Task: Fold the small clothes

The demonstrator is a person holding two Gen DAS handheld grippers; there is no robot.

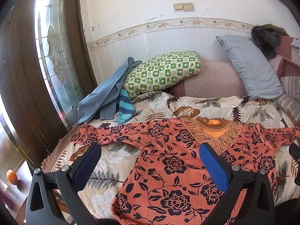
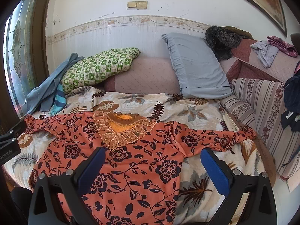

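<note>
An orange top (image 1: 168,161) (image 2: 120,161) with dark flowers and a lace collar lies spread flat on the bed, both sleeves stretched out sideways. My left gripper (image 1: 150,151) hovers open above its left half, blue pads wide apart and empty. Over the right half, my right gripper (image 2: 152,154) is open too, nothing between its pads. The left sleeve (image 1: 97,134) reaches toward the door side. The right sleeve (image 2: 221,136) ends bunched near the bed's right edge. The hem lies below both views, hidden behind the grippers.
A leaf-print blanket (image 2: 187,110) covers the bed. Behind it lie a green checked pillow (image 1: 161,73), a grey pillow (image 2: 196,65), and blue clothes (image 1: 105,97) at the back left. A striped sofa (image 2: 262,101) stands on the right, a dark door (image 1: 28,75) on the left.
</note>
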